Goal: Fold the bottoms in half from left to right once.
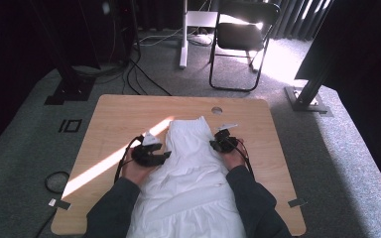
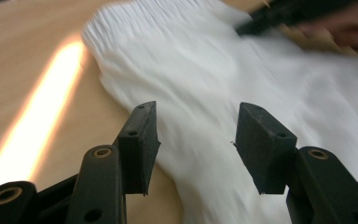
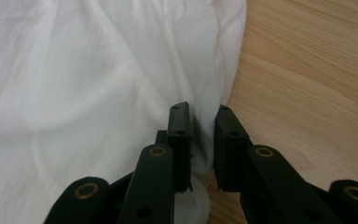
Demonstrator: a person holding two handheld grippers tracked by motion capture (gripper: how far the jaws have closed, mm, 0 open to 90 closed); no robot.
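Note:
A white garment [image 1: 191,163] lies along the middle of the wooden table [image 1: 129,114] and hangs over its near edge. My left gripper [image 1: 166,154] hovers at the garment's left edge; in the left gripper view its jaws [image 2: 196,135] stand apart above the cloth [image 2: 205,65] with nothing pinched. My right gripper [image 1: 213,145] is at the garment's right edge. In the right gripper view its jaws [image 3: 203,140] are nearly together with a fold of the white cloth [image 3: 98,84] pinched between them, beside bare wood [image 3: 307,93]. The right gripper [image 2: 298,11] and its hand also show at the top of the left gripper view.
A stripe of sunlight [image 1: 109,161] crosses the table's left half, and a round hole [image 1: 217,110] sits near its far edge. Beyond the table stand a black folding chair [image 1: 243,39], a white post [image 1: 183,34], black stand bases and floor cables.

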